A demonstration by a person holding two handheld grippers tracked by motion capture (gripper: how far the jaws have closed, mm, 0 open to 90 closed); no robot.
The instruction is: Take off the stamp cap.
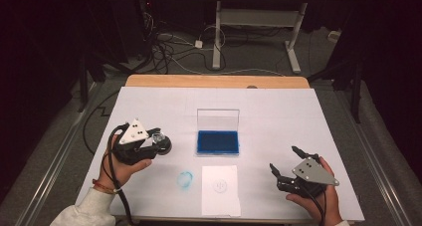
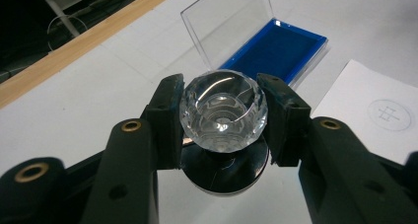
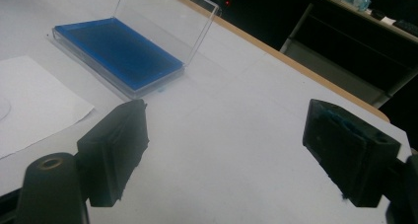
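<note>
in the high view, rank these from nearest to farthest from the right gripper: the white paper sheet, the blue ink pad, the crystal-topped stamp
1. White paper sheet: just left of the right gripper, at the table's near edge.
2. Blue ink pad: centre of the table, up and left, lid open.
3. Crystal-topped stamp: far left, clamped in the left gripper.

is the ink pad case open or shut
Open. The clear plastic lid stands upright at the back edge of the flat blue ink pad case, leaving the blue pad uncovered; the right gripper view shows the same.
</note>
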